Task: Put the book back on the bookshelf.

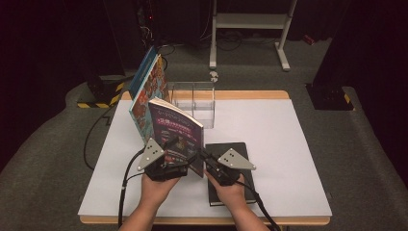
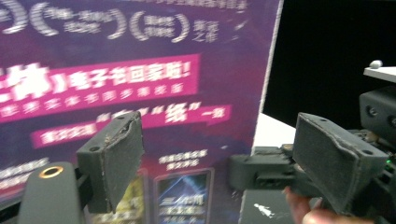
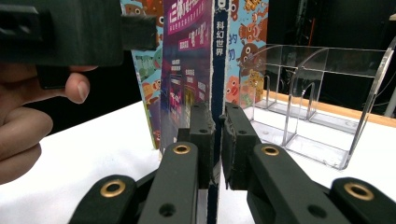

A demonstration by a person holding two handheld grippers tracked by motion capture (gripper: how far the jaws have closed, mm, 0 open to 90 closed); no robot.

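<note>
Purple glossy paperback book (image 1: 175, 132) stands upright, spine clamped between right gripper (image 3: 217, 135) foam pads; left gripper (image 2: 219, 154) gapes at nine o'clock, beside clear acrylic rack (image 1: 195, 98).

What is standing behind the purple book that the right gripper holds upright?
Behind the purple book stands a colourful cartoon-covered book, leaning beside the clear acrylic organizer. The right gripper pinches the purple book's spine. Most of the colourful book's lower cover is hidden.
</note>
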